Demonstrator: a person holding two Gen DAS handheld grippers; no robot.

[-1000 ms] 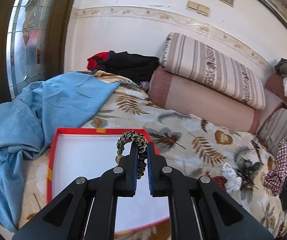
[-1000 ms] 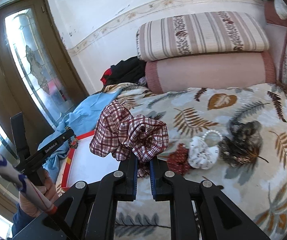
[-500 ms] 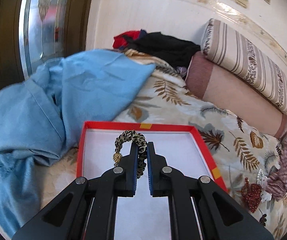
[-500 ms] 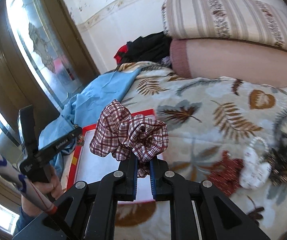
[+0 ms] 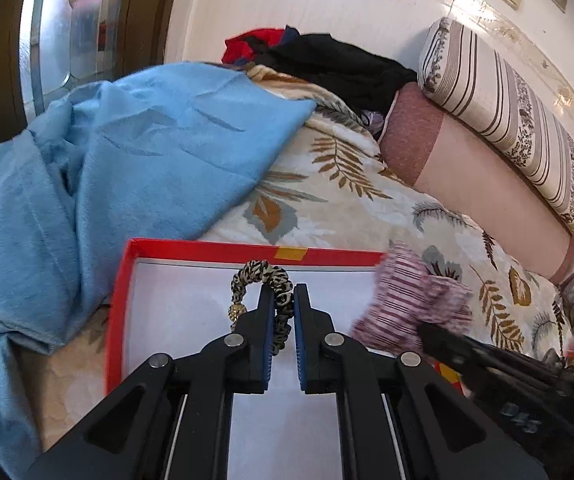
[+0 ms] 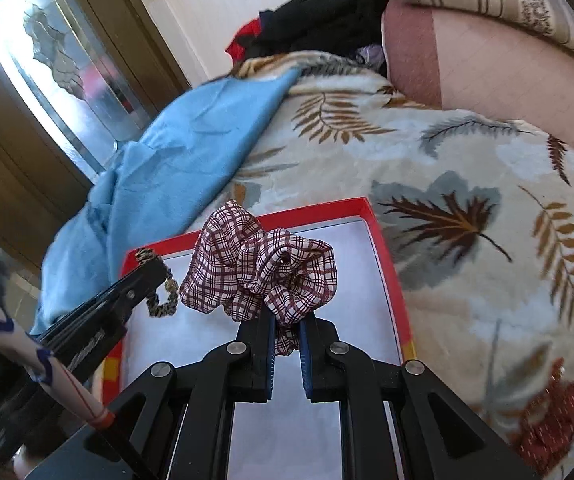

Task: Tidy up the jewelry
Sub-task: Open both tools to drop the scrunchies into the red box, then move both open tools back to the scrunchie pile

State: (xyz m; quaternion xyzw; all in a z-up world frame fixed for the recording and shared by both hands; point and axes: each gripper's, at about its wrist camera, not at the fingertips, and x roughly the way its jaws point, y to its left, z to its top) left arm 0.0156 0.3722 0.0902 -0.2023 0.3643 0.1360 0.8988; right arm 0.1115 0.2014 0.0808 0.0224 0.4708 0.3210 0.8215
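My left claw [image 5: 284, 309] is clamped on a black-and-tan patterned hair tie [image 5: 265, 276] with a small gold bead hanging at its end. It hangs over the white floor of the red-edged box [image 5: 207, 249], toward the box's far rim at 12 o'clock. My right claw [image 6: 287, 334] is pinched tight on a maroon-and-white checked scrunchie [image 6: 263, 268], which bunches up above the fingertips over the middle of the same box [image 6: 387, 272].

From the left camera the scrunchie [image 5: 411, 300] shows blurred at 3 o'clock, over the box's right edge, with the right claw's black body below it. From the right camera the left claw [image 6: 149, 276] and its hair tie [image 6: 163, 300] sit at 9 o'clock, just beside the scrunchie but apart from it.

The box rests on a leaf-print bedspread [image 6: 467, 168]. A blue cloth [image 5: 127, 168] lies crumpled against the box at 10 o'clock. A red beaded piece [image 6: 555, 420] lies on the bedspread at 4 o'clock in the right view, well apart from the box.
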